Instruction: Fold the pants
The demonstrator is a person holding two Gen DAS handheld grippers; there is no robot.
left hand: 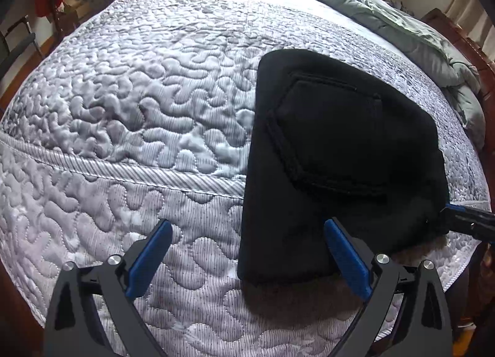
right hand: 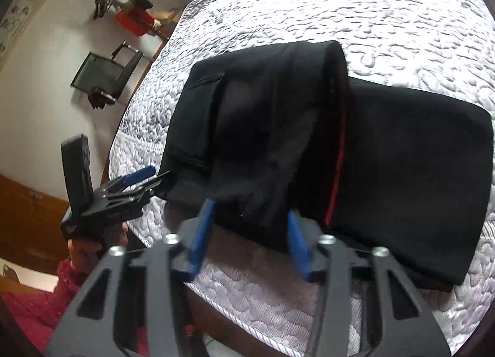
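Left wrist view shows the black folded pants (left hand: pixel 340 152) lying at the near right corner of the grey quilted mattress (left hand: pixel 139 103), back pocket up, partly over the near edge. The left gripper (left hand: pixel 247 236) hangs above with its blue-padded jaws spread wide and nothing pressed between them; its right finger overlaps the pants' near left part, apparently just let go. In the right wrist view the right gripper (right hand: pixel 250 217) has its jaws parted a little, straddling the near edge of the upper fold, pads not clamping, probably so the cloth settles without being dragged. A red inner stripe (right hand: pixel 335 171) shows along the fold. A rumpled pale green duvet (left hand: pixel 386 13) lies at the far side.
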